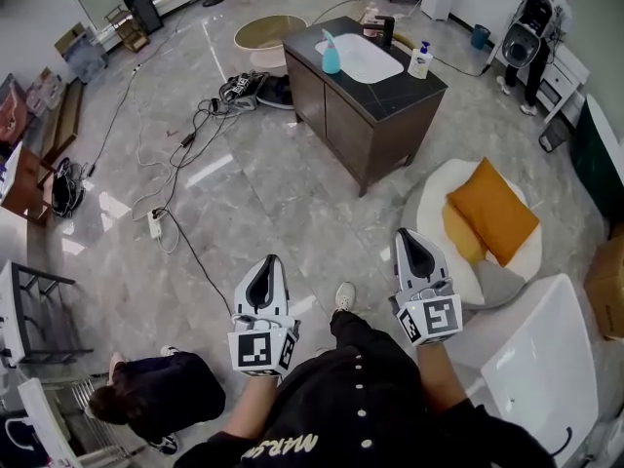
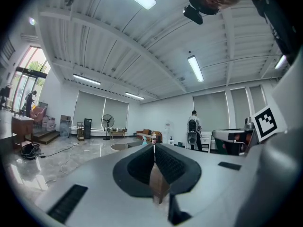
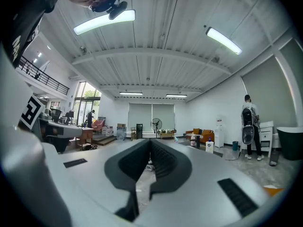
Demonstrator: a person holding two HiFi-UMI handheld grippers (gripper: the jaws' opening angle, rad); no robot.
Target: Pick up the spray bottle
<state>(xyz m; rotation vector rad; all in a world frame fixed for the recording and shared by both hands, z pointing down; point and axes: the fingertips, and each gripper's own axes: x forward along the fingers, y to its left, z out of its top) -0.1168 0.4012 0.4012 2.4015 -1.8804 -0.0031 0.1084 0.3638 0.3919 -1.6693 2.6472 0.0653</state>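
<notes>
Now the left gripper [image 1: 265,264] and the right gripper [image 1: 415,238] are held level, side by side, pointing toward the far vanity [image 1: 341,115]. The jaws of the 2 grippers are pressed together on nothing. Only the head view plainly shows the teal spray bottle [image 1: 331,55], upright at the left edge of the sink [image 1: 363,58]. Cables [image 1: 180,149] trail on the left, bare floor [image 1: 283,203] lies ahead, and a cushioned chair [image 1: 439,188] stands on the right.

The floor [image 1: 244,193] was glossy grey marble-like stone that threw back the light. The cabinet [image 1: 341,115] looked like dark matt wood under a polished black countertop [image 1: 405,91]. The spray bottle [image 1: 331,58] was translucent teal plastic, the cushion [image 1: 492,208] orange cloth.
</notes>
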